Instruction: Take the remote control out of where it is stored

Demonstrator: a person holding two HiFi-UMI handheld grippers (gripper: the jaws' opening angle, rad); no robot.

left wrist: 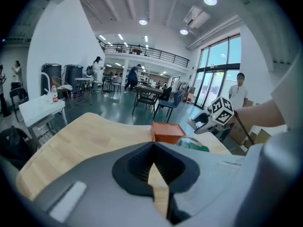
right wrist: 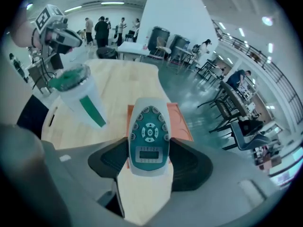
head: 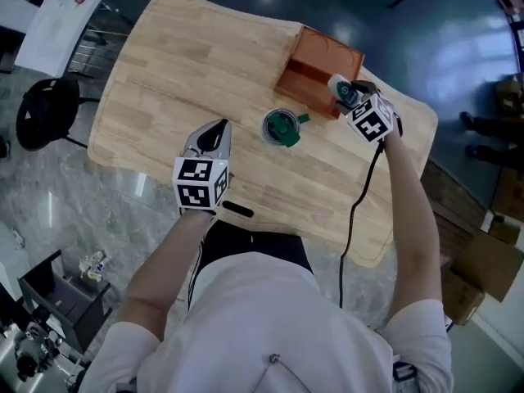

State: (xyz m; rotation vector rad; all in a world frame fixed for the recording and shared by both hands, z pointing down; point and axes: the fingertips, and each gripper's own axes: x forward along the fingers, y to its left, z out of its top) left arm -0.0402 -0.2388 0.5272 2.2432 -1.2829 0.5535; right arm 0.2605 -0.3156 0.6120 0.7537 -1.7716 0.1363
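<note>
A white and teal remote control (right wrist: 148, 138) sits between the jaws of my right gripper (right wrist: 147, 162), which is shut on it. In the head view the remote control (head: 344, 91) is held at the near right corner of an orange-brown open box (head: 320, 70), and the right gripper (head: 354, 98) is just beside that corner. Further to the left, my left gripper (head: 216, 133) hovers over the wooden table (head: 180, 64); its jaws are closed together with nothing between them. In the left gripper view the left gripper (left wrist: 154, 174) points toward the box (left wrist: 167, 132).
A clear plastic cup with a green lid (head: 282, 128) stands on the table between the two grippers, close to the box. A black cable (head: 359, 195) trails from the right gripper over the table's near edge. A black chair (head: 45, 113) and a white bag (head: 59, 27) stand off the left side.
</note>
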